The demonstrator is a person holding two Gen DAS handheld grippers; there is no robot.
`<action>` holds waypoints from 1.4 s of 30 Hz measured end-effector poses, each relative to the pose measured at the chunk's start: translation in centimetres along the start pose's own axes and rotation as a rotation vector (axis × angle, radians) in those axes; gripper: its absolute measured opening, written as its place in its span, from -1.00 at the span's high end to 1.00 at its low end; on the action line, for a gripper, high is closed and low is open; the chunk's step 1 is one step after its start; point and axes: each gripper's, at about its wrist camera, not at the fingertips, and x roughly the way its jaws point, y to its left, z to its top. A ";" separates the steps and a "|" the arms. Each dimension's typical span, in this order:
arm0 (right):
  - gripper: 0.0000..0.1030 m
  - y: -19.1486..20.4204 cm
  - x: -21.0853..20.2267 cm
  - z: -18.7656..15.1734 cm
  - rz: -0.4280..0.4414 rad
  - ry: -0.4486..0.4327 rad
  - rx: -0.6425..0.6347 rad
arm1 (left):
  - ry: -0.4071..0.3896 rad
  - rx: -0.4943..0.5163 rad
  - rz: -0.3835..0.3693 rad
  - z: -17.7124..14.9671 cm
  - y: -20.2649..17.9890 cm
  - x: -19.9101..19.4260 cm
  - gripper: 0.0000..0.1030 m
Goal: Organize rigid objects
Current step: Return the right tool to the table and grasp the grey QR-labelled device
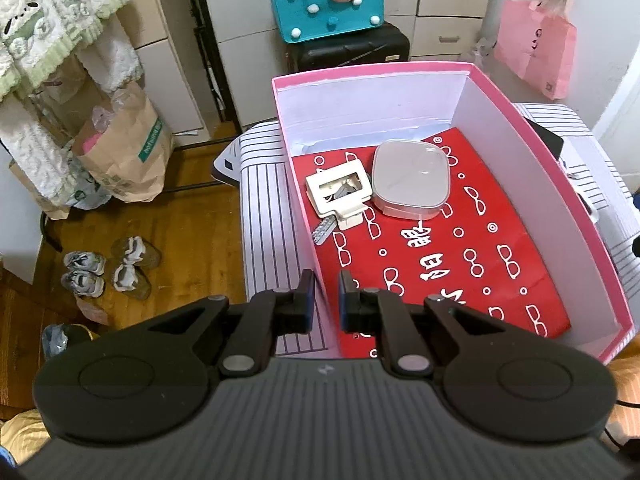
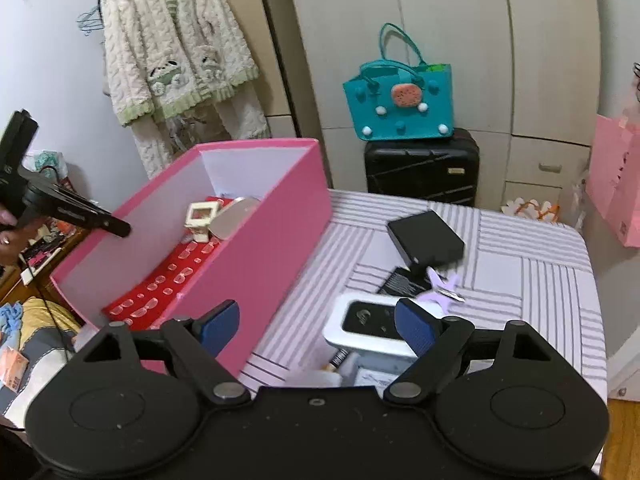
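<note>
Rigid objects are what you are sorting, and 2 of them are already lying in the pink box (image 1: 580, 216): a cream clip-like holder (image 1: 338, 192) with keys, and a rounded grey case (image 1: 412, 178) touching it at its 3 o'clock, both on the red patterned paper (image 1: 440, 256) lining the floor. In the right wrist view, several more are waiting on the striped table (image 2: 540, 272) outside the box: a white tray-like case (image 2: 372, 326) with a dark inset, a black box (image 2: 426, 236) at its 1 o'clock, and a lilac hair clip (image 2: 442, 286) between them.

You are holding the left gripper (image 1: 325, 280) nearly closed and empty, its jaws straddling the near wall of the pink box at 6 o'clock. You are carrying the right gripper (image 2: 316, 320) with its jaws spread wide and nothing between them, hovering over the table with the white case just beyond its right fingertip (image 2: 416, 326).

By the look of it, you are starting the next pick. That calls for centring the wide jaws on the white case, lowering, and closing across its narrow sides before lifting it over the pink wall at 10 o'clock.
</note>
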 end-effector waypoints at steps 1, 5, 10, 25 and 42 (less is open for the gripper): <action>-0.70 -0.2 0.0 -0.3 -0.010 -0.001 0.000 | 0.000 -0.003 0.004 0.0 0.0 0.0 0.79; -0.70 -1.0 0.1 -1.3 -0.048 -0.014 -0.006 | -0.001 -0.016 0.012 -0.1 -0.1 -0.1 0.79; -0.70 -2.3 0.2 -3.0 -0.051 0.014 0.024 | -0.006 -0.022 0.027 -0.2 -0.4 -0.1 0.79; -0.50 -1.6 2.1 -7.1 -0.066 0.152 -0.101 | -0.014 -0.048 0.020 -0.3 -0.2 -0.2 0.79; -0.45 -2.9 1.7 -8.0 -0.098 0.241 -0.117 | -0.009 -0.047 0.017 -0.4 -0.2 -0.1 0.79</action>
